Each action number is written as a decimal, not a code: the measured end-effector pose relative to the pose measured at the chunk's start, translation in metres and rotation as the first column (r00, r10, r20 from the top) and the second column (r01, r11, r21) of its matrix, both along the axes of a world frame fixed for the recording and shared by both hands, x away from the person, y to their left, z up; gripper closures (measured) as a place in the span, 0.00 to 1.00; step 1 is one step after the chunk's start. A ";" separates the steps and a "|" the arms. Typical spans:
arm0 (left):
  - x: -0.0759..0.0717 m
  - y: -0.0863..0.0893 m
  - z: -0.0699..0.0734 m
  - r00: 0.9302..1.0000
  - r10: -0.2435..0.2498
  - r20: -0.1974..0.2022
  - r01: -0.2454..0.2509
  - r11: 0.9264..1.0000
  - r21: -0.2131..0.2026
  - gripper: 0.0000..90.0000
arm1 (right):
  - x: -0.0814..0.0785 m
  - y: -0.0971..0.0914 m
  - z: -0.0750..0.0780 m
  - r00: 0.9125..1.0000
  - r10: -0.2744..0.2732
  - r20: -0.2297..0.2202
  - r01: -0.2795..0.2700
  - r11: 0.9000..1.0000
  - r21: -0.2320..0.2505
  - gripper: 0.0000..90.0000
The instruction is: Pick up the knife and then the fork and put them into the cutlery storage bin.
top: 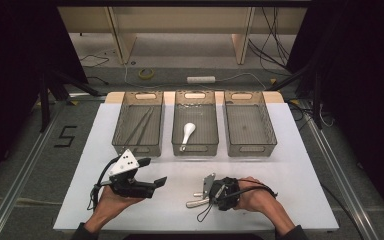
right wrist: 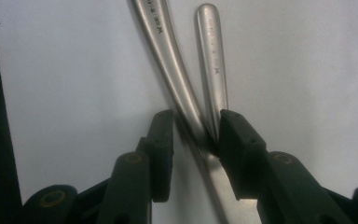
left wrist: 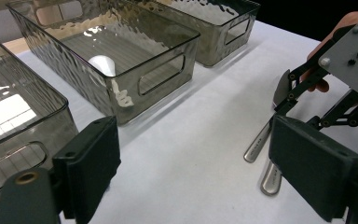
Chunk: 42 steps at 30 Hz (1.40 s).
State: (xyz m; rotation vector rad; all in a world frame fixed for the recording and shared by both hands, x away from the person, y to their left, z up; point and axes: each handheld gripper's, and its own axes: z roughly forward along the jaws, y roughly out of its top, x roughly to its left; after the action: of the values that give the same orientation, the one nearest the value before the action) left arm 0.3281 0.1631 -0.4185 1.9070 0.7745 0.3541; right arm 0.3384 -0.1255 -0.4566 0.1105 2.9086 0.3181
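Two steel utensil handles (right wrist: 186, 88) lie crossed on the white surface (top: 280, 150), directly before the right gripper (right wrist: 196, 130). Its black jaws straddle the crossing point, one pad beside each outer edge; the right pad (right wrist: 235, 140) appears to touch the nearer handle, while a sliver of surface shows between the left pad and the metal. The jaws are therefore partly spread, not yet pinching. From above, the right gripper (top: 211, 192) sits low at the front of the surface, held in the person's right hand (top: 257, 197), with the handles (top: 196, 202) pointing out to its left.

Left gripper (top: 152, 184) rests apart, jaws spread wide on nothing, tilted toward the other hand; along its jaws both handles (left wrist: 261, 149) show beside the other tool.

Three clear bins stand in a row at the far edge. Left bin (top: 138, 122) holds long thin pieces, probably chopsticks (top: 139, 127). Middle bin (top: 195, 122) holds a white spoon (top: 187, 134). Right bin (top: 249, 122) has nothing visible in it.

Judged from this layout, sorting is partly done: two bins are served, and the steel pieces remain. What is left is to close on one handle alone, lift it, and carry it to a bin, likely the right one, then repeat.
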 end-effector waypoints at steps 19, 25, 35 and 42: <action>-0.001 0.000 0.000 1.000 -0.006 0.000 0.006 1.000 0.005 0.18 | 0.006 0.009 -0.001 0.999 0.000 -0.054 -0.003 0.998 -0.060 0.76; -0.001 0.000 0.000 1.000 -0.004 0.000 0.004 1.000 0.002 0.18 | 0.008 0.010 -0.001 0.998 0.008 -0.066 -0.012 0.998 -0.068 0.77; -0.001 0.000 0.000 1.000 -0.003 0.000 0.003 1.000 -0.001 0.18 | 0.008 0.013 0.000 0.996 0.023 -0.083 -0.031 0.994 -0.101 0.80; -0.001 0.000 0.000 1.000 -0.002 0.000 0.002 1.000 0.000 0.18 | 0.008 0.015 0.000 0.995 0.046 -0.090 -0.055 0.993 -0.106 0.82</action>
State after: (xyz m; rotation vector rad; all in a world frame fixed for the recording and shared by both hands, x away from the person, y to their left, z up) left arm 0.3270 0.1631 -0.4183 1.9075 0.7724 0.3533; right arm 0.3466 -0.1109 -0.4568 0.0348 3.0123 0.1674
